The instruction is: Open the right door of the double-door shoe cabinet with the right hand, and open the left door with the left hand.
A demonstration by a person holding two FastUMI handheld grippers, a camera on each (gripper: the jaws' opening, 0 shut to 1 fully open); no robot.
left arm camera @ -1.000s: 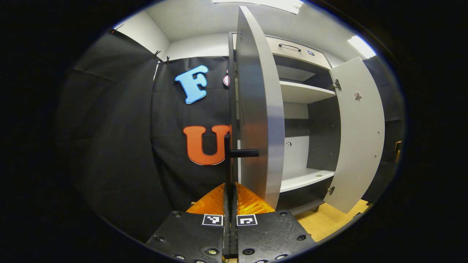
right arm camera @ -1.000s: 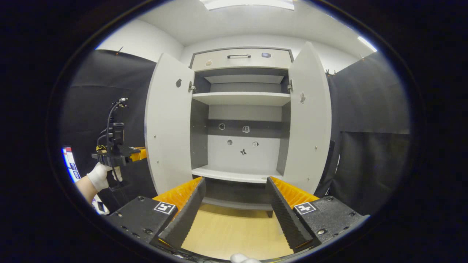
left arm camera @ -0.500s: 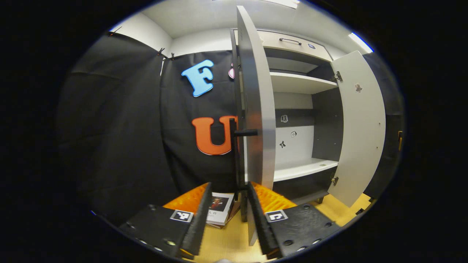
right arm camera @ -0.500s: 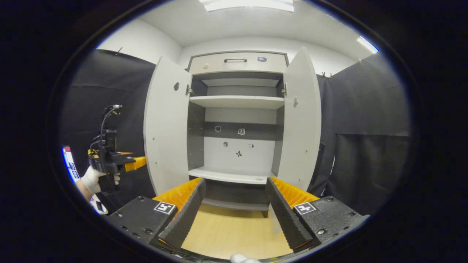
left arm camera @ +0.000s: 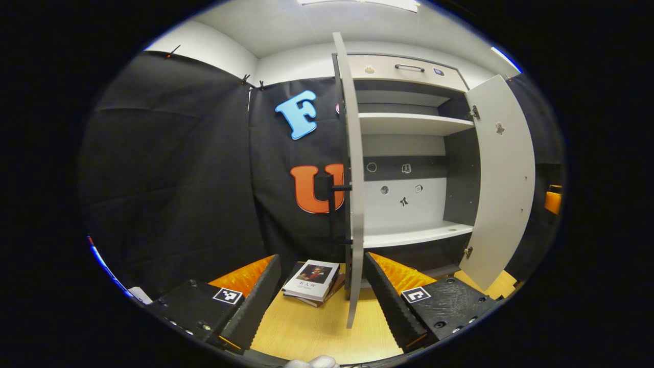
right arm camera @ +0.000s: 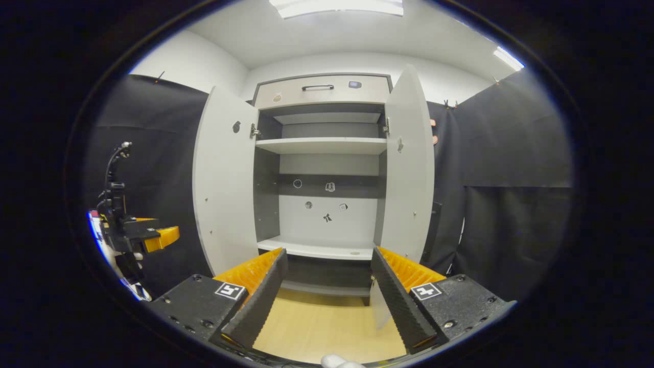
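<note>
The shoe cabinet (right arm camera: 322, 148) stands with both doors swung wide and bare shelves inside. In the left gripper view the left door (left arm camera: 353, 168) is seen edge-on, its black handle (left arm camera: 337, 188) sticking out to the left. My left gripper (left arm camera: 323, 286) is open, well back from that handle, holding nothing. The right door (left arm camera: 503, 174) hangs open at the right. In the right gripper view the left door (right arm camera: 222, 179) and right door (right arm camera: 409, 168) frame the shelves. My right gripper (right arm camera: 329, 283) is open and empty, facing the cabinet from a distance. The left gripper (right arm camera: 138, 235) shows at far left.
A small stack of books (left arm camera: 311, 281) lies on the wooden floor (left arm camera: 317, 332) beside the left door's foot. Black cloth walls (left arm camera: 179, 168) close in both sides. A drawer with a dark handle (right arm camera: 318, 88) tops the cabinet.
My left gripper let go of the left door's handle, opened, and pulled back and down. The right gripper drifted slightly back, staying open.
</note>
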